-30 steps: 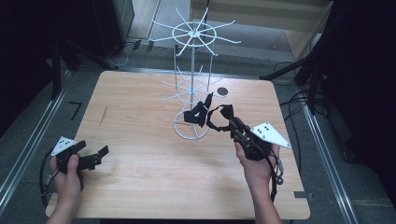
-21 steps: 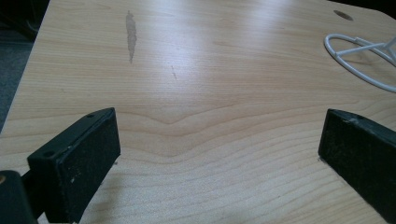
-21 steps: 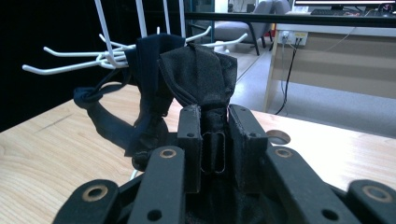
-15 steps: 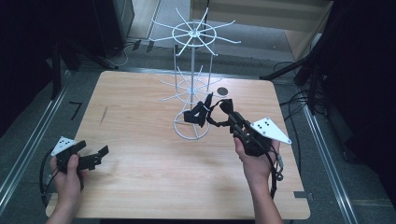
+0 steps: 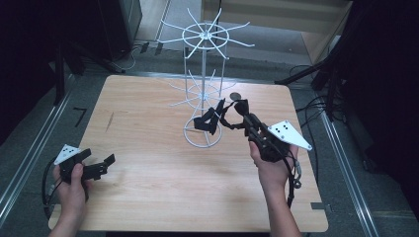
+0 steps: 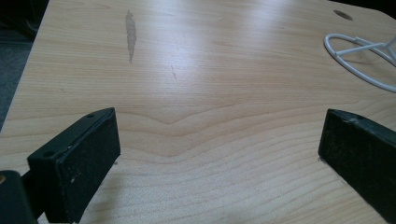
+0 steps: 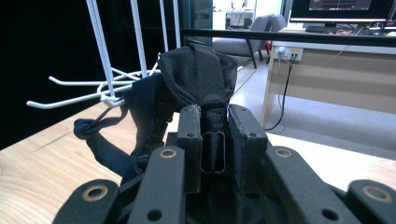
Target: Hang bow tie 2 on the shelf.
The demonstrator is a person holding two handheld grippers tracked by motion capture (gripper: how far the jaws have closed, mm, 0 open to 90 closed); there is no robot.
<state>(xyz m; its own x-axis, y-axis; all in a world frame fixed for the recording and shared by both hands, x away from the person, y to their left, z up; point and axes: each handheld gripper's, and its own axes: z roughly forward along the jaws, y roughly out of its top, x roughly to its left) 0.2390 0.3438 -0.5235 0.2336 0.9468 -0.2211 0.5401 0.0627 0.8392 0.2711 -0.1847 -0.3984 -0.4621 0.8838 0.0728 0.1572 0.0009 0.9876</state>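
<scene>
Right gripper (image 5: 242,112) is clamped on the black fabric item (image 7: 198,77), holding it raised beside the white wire rack (image 5: 203,94), presumably for hanging on a prong. Left gripper (image 5: 101,165) rests open and empty on the table (image 5: 148,182), clear of the work.

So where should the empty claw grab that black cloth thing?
Best guess: the loose dark strap drooping from the black cloth. The right claw already pinches its bunched top, so the open left claw could come from the wire rack side, where the strap hangs free.
</scene>
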